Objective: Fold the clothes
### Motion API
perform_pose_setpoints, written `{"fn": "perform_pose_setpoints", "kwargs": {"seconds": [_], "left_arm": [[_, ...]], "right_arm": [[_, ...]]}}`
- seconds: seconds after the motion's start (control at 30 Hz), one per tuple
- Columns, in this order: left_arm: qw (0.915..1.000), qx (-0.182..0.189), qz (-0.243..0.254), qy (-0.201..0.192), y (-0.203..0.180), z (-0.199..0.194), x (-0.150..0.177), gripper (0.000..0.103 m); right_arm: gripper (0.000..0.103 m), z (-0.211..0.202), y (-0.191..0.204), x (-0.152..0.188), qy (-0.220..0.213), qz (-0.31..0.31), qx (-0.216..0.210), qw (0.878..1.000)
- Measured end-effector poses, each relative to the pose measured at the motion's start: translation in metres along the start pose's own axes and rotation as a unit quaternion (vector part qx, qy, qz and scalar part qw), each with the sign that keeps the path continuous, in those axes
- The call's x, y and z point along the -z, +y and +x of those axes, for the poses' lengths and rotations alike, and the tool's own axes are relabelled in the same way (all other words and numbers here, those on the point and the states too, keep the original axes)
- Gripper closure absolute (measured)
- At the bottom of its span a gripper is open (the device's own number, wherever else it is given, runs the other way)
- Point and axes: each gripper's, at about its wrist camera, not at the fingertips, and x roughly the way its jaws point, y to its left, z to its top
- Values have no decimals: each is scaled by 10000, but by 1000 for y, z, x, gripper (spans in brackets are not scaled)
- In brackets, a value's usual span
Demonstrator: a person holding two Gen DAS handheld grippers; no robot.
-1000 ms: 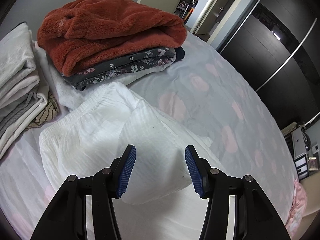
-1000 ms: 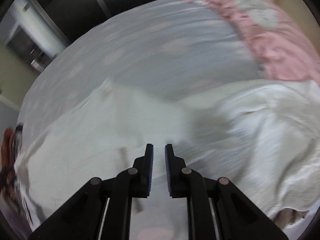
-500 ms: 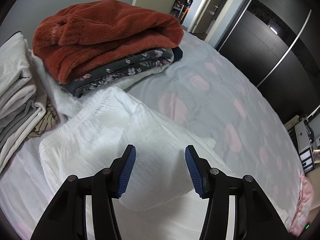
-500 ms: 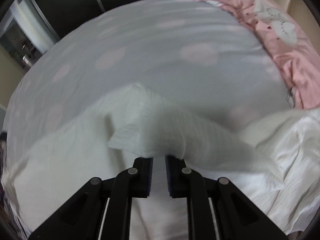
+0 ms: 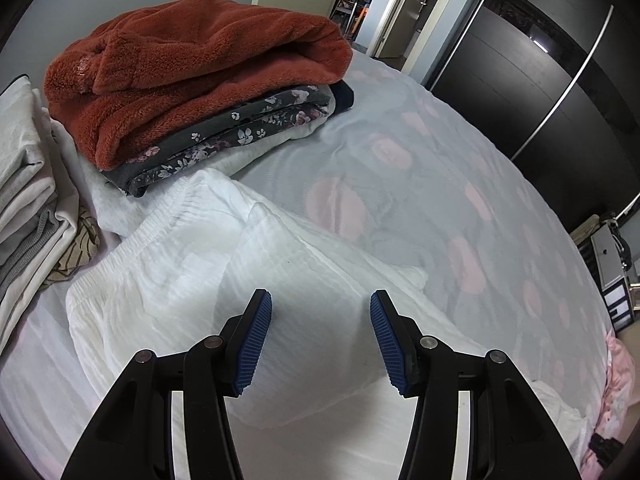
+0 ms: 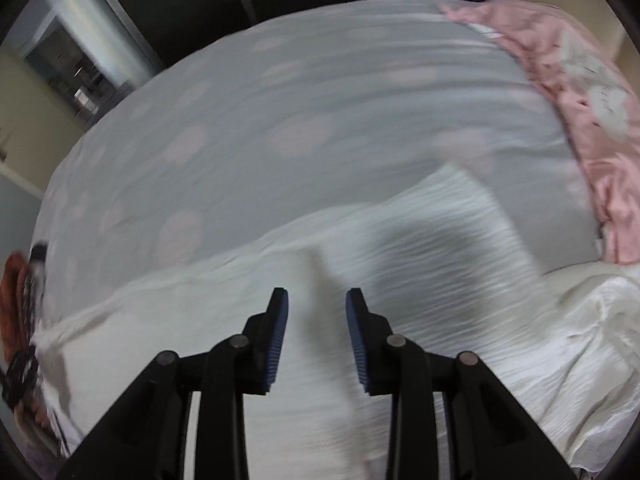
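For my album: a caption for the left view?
Open left gripper above white garment, beside folded stack.

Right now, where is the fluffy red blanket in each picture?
Left wrist view: the fluffy red blanket sits top left, on top of a folded pile with a floral garment under it.
Right wrist view: only a blurred red sliver at the far left edge.
Shared landmark: the white garment on the bed.

text: none legible | labels: none | numbers: none
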Motion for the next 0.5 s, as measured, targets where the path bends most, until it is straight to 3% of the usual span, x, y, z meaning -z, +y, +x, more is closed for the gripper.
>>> {"fn": "perform_pose_setpoints", "kwargs": {"seconds": [0.2, 0.4, 0.47, 0.5], "left_arm": [[9996, 270, -23, 41, 6, -6, -2, 50], [9983, 573, -29, 85, 10, -11, -5, 50], [9972, 744, 17, 106, 7, -10, -5, 50], [9967, 805, 41, 116, 6, -9, -5, 50]], "right_arm": [[63, 41, 86, 9, 439, -563, -93, 9974], [63, 86, 113, 13, 784, -306, 136, 9964], [83, 89, 111, 16, 773, -244, 383, 9960], [85, 90, 110, 17, 762, -213, 508, 9956]]}}
